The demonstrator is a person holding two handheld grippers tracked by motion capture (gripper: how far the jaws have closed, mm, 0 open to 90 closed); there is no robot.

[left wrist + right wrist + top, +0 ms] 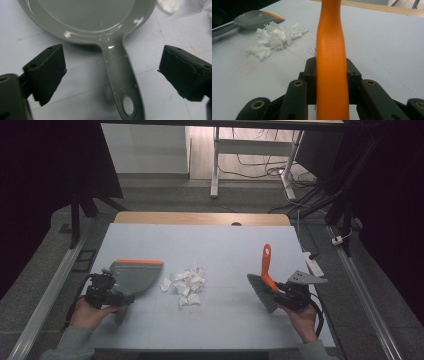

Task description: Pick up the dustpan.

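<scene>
Left claw sits lower left of the high view, jaws spread wide. In the left gripper view both black pads stand well clear of the grey dustpan's handle, which runs up the middle of the frame between them; nothing is pinched. That handle lies flat on the worktop, with the hanging hole at the bottom of the frame and the pan's bowl across the top.

Dustpan in the high view: left of centre, orange lip along its far edge, handle pointing down toward the left hand.

Heap of crumpled white paper scraps: centre of the high view, just right of the dustpan. Whether the nearest scrap touches the pan, can't tell. The right gripper view has the same heap at upper left, with the dustpan behind it.

Right claw at lower right of the high view, jaws pressed onto the orange handle of the hand brush. The right gripper view has the handle clamped between the pads and running straight up the frame. Grey bristle head hangs toward the worktop left of the claw, handle slanting up and away. Brush is well apart from the paper heap.

Right hand holds the gripper from the bottom edge.
</scene>
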